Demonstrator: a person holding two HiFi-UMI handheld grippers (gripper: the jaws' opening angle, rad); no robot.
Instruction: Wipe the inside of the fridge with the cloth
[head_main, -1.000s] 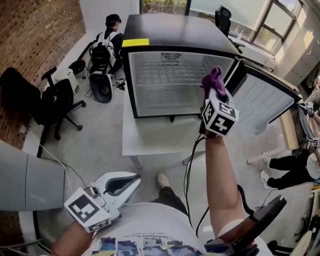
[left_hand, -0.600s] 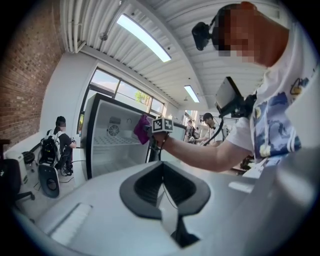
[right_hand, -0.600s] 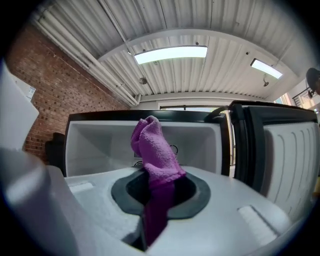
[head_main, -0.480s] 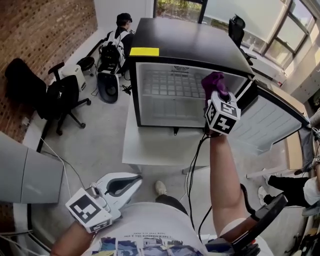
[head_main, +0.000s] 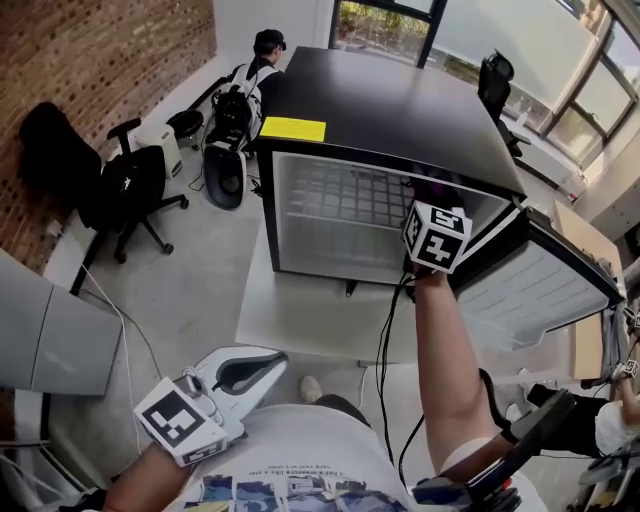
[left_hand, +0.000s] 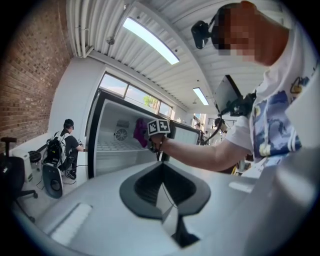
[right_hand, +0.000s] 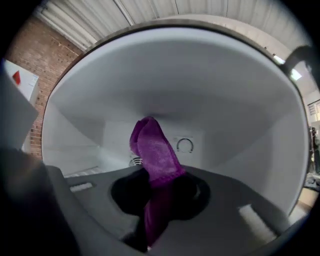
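Head view: right gripper (head_main: 434, 222) reaches inside the open fridge (head_main: 400, 110); left gripper (head_main: 240, 372) held low, well apart. Left gripper view: jaws together, empty. Right gripper view: jaws clamp the purple cloth (right_hand: 155, 152), which projects beyond them.

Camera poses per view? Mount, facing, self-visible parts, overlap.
Head view: on the head, steeply down at open fridge; shows left tool, right forearm.
Left gripper view: on left tool, facing fridge; shows torso, right forearm.
Right gripper view: on right tool, inside fridge, facing back wall; cloth clamped.
Shared: fridge and right forearm, in head and left gripper views.
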